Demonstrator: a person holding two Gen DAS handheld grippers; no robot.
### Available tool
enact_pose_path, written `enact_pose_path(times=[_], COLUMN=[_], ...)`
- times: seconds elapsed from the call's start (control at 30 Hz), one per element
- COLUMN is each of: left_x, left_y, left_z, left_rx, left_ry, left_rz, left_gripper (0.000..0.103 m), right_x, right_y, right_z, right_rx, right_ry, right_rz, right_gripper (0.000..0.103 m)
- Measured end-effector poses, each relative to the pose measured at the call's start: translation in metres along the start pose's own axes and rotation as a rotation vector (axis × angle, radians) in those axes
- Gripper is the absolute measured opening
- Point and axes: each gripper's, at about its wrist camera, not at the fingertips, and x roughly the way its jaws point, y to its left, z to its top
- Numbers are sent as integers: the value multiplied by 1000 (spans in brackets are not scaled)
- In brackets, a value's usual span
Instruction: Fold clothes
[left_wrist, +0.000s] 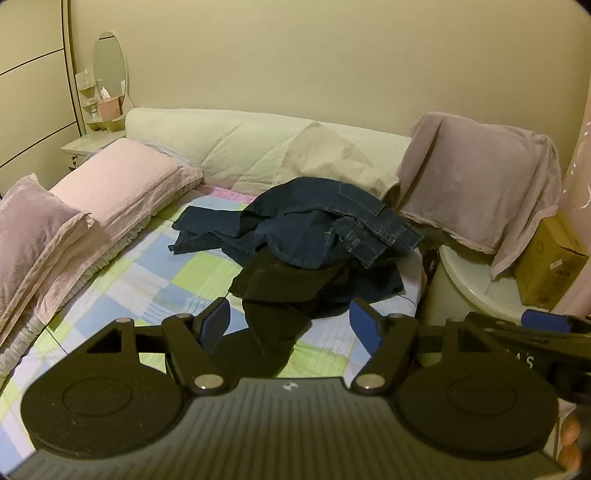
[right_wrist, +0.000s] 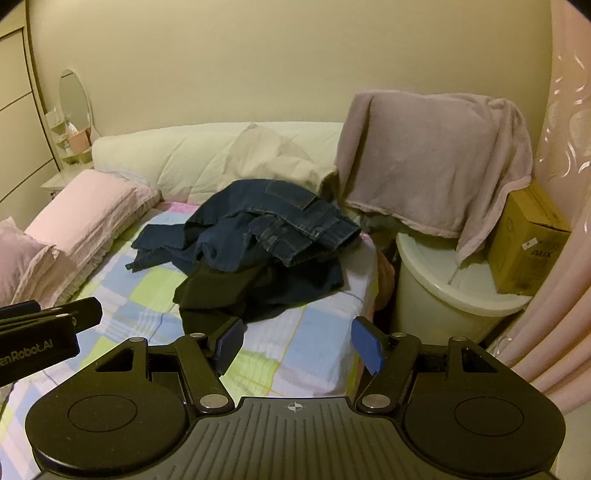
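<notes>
Both of your grippers, left (left_wrist: 291, 326) and right (right_wrist: 297, 341), hang near the bed (right_wrist: 317, 347) with jaws spread and empty. Beyond them, 2 garments lie heaped and unfolded: jeans (left_wrist: 325, 221) crumpled over a black garment (left_wrist: 273, 291). Denim is likely heavy and stiff, so take its waistband (left_wrist: 373, 236); the limp black cloth wants a hem.

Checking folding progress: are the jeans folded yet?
No. The jeans lie crumpled in a heap on the bed, overlapping a black garment.
</notes>
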Motion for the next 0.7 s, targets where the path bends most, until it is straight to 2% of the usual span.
enact_pose_path(times=[0.33,0.4,0.7], left_x=[13,-2,-1], left_y=[7,-3,1], left_z=[0,-2,-2], left_rx=[10,15,16], left_ry=[15,-16,-7], left_rz=[6,14,17], left_gripper=[68,68,68], right_x=[-4,-6,-4], right_y=[-1,-1,0], right_z=[6,8,8], right_rx=[2,4,-1], right_ry=[-3,-4,-1], right_rz=[9,8,9], right_gripper=[68,68,68])
